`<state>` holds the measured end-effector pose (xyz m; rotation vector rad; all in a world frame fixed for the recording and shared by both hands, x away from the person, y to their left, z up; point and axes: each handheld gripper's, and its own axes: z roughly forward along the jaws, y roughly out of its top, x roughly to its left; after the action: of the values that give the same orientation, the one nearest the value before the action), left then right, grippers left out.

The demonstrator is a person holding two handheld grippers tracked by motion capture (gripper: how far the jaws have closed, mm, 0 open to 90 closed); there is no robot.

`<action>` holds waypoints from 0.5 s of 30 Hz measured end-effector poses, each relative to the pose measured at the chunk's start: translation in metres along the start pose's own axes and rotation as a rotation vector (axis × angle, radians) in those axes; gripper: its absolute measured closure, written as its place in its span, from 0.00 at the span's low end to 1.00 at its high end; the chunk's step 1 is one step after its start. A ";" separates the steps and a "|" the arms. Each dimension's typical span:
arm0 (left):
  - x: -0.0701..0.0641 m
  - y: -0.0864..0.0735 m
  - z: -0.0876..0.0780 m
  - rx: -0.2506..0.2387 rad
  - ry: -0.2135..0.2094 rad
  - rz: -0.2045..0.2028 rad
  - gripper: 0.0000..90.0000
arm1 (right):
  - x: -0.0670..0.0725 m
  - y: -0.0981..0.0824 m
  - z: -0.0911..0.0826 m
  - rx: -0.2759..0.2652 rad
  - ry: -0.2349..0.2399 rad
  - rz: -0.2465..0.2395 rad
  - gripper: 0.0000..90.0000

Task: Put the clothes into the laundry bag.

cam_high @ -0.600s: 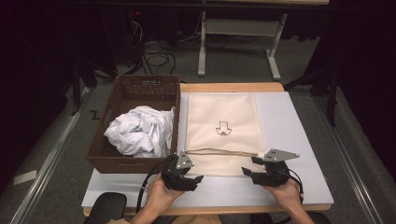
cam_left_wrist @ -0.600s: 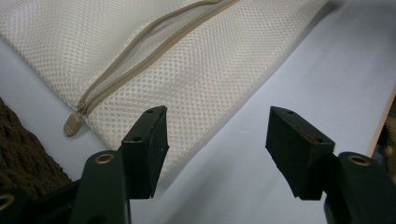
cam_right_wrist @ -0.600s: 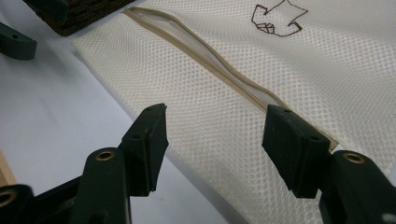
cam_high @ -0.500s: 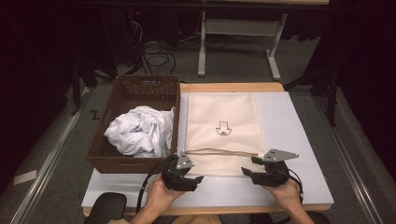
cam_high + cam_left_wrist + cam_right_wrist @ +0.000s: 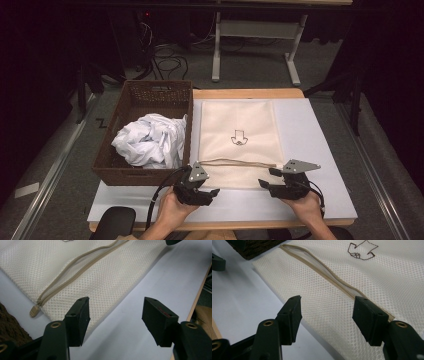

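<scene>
your left claw (image 5: 200,189) and right claw (image 5: 281,183) sit spread, empty, at the mesh bag (image 5: 239,140); zipper (image 5: 239,163) half open, white clothes (image 5: 150,140) not yet bagged.

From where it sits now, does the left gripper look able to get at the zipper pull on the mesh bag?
Probably yes. The left gripper is open at the near edge of the mesh bag, and the zipper pull lies flat just off to the side of its jaws, near the basket, with nothing lying between them.

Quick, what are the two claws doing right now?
Left claw: open, holding nothing, by the near edge of the mesh bag.
Right claw: open, holding nothing, over the bag.
</scene>
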<state>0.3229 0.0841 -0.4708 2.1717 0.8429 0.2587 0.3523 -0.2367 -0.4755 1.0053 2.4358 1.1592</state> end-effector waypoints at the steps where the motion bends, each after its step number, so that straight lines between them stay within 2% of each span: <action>1: -0.001 0.000 0.000 0.002 -0.002 0.004 0.43 | 0.000 0.000 0.000 0.004 0.000 0.002 0.45; 15: -0.008 0.013 -0.002 -0.006 -0.029 0.023 0.42 | -0.004 0.000 0.000 -0.004 0.001 0.009 0.45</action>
<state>0.3217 0.0739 -0.4592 2.1759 0.8005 0.2400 0.3548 -0.2392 -0.4757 1.0155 2.4309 1.1673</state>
